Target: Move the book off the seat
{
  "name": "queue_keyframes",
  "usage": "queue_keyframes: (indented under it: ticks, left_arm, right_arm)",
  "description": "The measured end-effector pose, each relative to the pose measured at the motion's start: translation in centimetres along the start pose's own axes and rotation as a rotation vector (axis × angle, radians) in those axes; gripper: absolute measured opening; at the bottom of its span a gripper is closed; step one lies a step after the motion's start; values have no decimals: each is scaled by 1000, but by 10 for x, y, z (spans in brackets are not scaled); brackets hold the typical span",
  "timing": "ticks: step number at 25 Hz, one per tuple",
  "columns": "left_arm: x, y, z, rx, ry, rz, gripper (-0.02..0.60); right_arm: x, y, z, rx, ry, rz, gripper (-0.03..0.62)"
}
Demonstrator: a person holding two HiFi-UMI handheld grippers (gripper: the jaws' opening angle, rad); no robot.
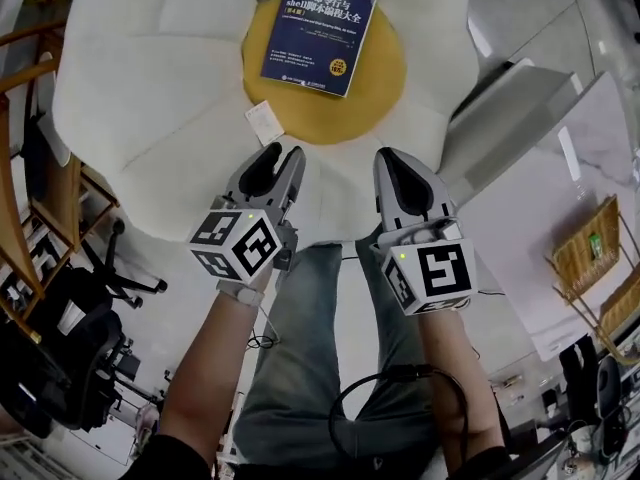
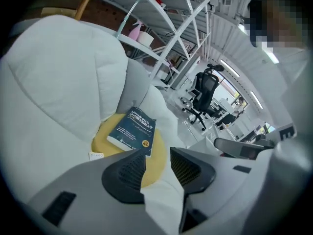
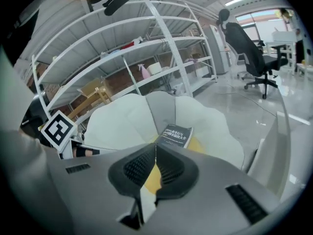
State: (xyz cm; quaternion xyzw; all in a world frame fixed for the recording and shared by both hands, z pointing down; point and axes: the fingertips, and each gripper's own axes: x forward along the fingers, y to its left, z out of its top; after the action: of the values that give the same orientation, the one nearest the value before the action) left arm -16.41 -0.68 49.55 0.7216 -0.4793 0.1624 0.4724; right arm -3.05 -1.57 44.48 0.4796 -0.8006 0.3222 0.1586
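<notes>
Ahead of both tongs, well past the tips, the book (image 1: 320,33) lies flat, cover up, on the yellow centre cushion (image 1: 375,98) of the flower-shaped white seat (image 1: 150,88). It sits roughly between the lines the two tongs point along. From the left tongs it is ahead and slightly left of the gap (image 2: 133,131); from the right tongs it is straight beyond the tips (image 3: 175,135).

It is a thick dark-blue paperback with a glossy cover. Likely moderate weight, slick faces, and it bends if held by a single corner. Best hold, I judge: pinch across the thickness at the near edge, one pad on the cover and one slid under. The soft cushion should give enough for that. If one pinch lets it droop, add the second tongs on the opposite edge. Which edge is the spine I cannot tell.

A small white tag (image 1: 264,123) lies at the cushion rim, nearer the left tongs than the book is, and clear of the book.

Left tongs (image 1: 283,155) are spread, with nothing between the pads (image 2: 158,153). Right tongs (image 1: 392,158) are pressed together at the tips and empty (image 3: 155,147). Neither touches the seat or the book.

Beyond the seat stand white shelving (image 3: 146,48) and an office chair (image 2: 203,94).
</notes>
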Motion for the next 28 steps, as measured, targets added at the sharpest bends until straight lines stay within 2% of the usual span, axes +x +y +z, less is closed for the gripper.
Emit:
queue_keyframes:
  ticks: [2, 5, 10, 13, 16, 21, 25, 28]
  left_arm:
    - [20, 14, 0, -42, -19, 24, 150]
    - [44, 36, 1, -136, -57, 69, 172]
    - [83, 65, 4, -274, -100, 95, 246]
    - [106, 79, 0, -289, -92, 112, 262]
    - [124, 93, -6, -299, -82, 137, 262]
    - [142, 113, -14, -368, -87, 147, 267]
    - [158, 128, -22, -445, -80, 135, 285]
    - [164, 137, -21, -520, -108, 109, 284]
  right_arm:
    - [8, -9, -2, 28, -18, -9, 14]
    - [15, -17, -10, 15, -27, -5, 14]
    - [35, -25, -34, 20, -30, 11, 14]
    - [55, -30, -54, 40, -20, 24, 14]
    - [69, -44, -65, 92, -12, -8, 14]
    - [81, -78, -48, 162, -51, -84, 14]
    - [84, -85, -20, 158, -123, -86, 14]
    - [90, -84, -19, 151, -122, -83, 14]
